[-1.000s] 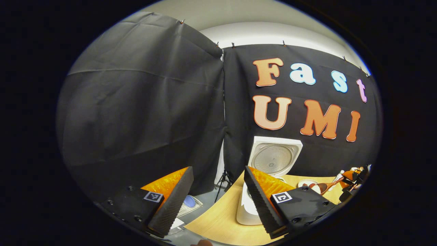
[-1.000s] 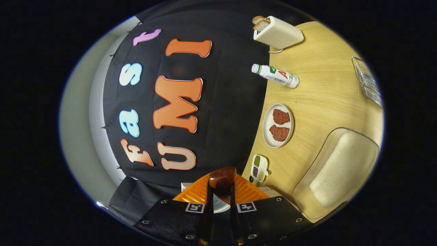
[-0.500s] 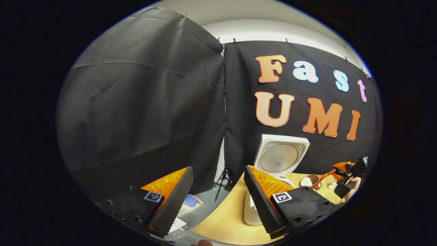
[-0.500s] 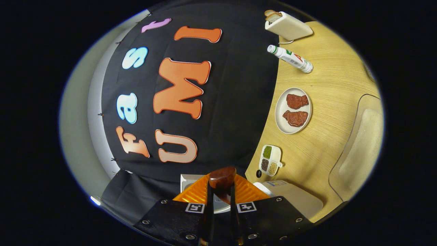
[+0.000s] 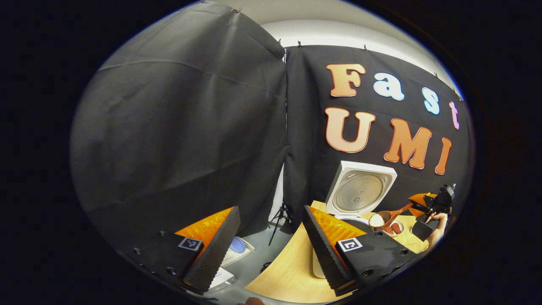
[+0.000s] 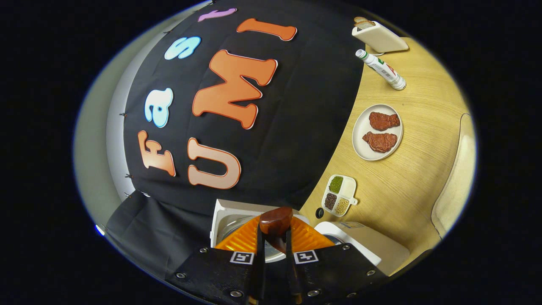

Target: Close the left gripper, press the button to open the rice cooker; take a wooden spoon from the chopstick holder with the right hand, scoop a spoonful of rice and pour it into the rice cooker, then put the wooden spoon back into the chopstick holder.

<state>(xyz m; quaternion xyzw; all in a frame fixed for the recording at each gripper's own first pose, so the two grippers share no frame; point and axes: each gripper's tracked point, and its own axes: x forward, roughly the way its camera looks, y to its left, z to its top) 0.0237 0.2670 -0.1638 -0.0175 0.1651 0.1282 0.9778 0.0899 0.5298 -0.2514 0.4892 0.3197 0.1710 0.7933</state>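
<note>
Two fingers of your left gripper stand wide apart at the bottom of the left gripper view, nothing between them, held off the near-left edge of the wooden table and aimed at the booth wall. Your right gripper is rolled to one side, so the table runs up the right of the right gripper view. Its fingers are clamped on the handle of the wooden spoon, whose dark handle rises between them.

In the left gripper view the spoon reaches out from your right gripper with white rice heaped in its bowl, held just above the rim of the rice cooker. Your hand behind that gripper is cut off at the edge. The cooker's lid stands upright and open; its body is largely hidden behind your left gripper's finger. In the right gripper view the cooker sits right under the fingers, its pot mostly covered by them.

Farther along the table lie a small divided dish of grains, a plate with two pieces of meat, a bottle on its side and a toaster with bread. A pale container is cut off at the right edge, contents hard to make out.
</note>
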